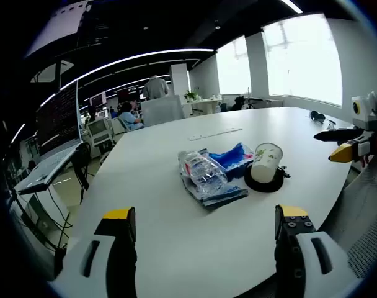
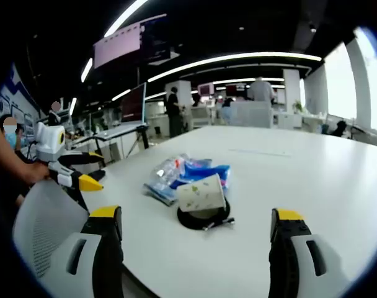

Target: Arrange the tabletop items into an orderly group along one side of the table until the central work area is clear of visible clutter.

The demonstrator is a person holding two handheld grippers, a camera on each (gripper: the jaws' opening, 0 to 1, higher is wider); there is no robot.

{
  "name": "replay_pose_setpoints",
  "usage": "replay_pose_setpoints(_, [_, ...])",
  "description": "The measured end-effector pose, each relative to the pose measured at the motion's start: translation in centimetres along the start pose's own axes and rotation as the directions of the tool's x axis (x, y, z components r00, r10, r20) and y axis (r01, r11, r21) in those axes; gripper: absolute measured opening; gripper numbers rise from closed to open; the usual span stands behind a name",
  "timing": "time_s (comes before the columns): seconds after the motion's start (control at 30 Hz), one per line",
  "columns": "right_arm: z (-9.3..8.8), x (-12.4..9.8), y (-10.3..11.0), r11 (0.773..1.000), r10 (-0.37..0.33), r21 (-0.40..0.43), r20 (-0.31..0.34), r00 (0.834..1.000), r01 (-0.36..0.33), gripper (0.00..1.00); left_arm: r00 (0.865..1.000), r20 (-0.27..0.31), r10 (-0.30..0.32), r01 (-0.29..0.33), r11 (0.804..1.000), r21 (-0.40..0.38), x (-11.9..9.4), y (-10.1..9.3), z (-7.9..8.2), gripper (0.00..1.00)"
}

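On the white table (image 1: 176,248) lies a small heap: a crumpled clear plastic bottle (image 1: 204,175) on a blue packet (image 1: 234,158), and beside them a white paper cup (image 1: 265,162) resting on a black coiled cable (image 1: 263,183). My left gripper (image 1: 204,230) is open, short of the heap, nothing between its yellow-tipped jaws. From the other side, the cup (image 2: 202,193) lies tilted on the cable (image 2: 204,219), with the bottle (image 2: 165,175) and blue packet (image 2: 201,171) behind. My right gripper (image 2: 195,233) is open too, just before the cup. The right gripper (image 1: 350,144) enters from the right; the left gripper (image 2: 70,174) from the left.
A thin white strip (image 1: 214,133) lies farther along the table, and small dark items (image 1: 317,116) sit near its far right edge. A grey mesh chair back (image 2: 43,220) stands at the table's edge. Desks, monitors and people fill the office beyond.
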State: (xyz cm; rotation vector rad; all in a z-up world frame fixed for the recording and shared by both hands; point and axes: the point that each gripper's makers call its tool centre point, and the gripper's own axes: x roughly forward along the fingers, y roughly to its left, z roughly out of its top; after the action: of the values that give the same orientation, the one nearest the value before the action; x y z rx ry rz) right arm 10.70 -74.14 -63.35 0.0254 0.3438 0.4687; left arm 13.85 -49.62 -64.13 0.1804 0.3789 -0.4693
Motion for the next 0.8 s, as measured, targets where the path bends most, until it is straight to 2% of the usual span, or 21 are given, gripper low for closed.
replay_pose_setpoints(0.43, [-0.34,0.03,0.03,1.000,0.006,0.025,-0.013,1.000,-0.006,0.97,1.000,-0.001,-0.004,0.004,1.000,0.000,0.02,-0.04,0.04,0.91])
replay_pose_setpoints(0.8, [-0.41,0.09,-0.21,1.000,-0.006,-0.004,-0.017,1.000,0.006,0.97,1.000,0.004,-0.005,0.005,1.000,-0.003,0.01,-0.11,0.16,0.91])
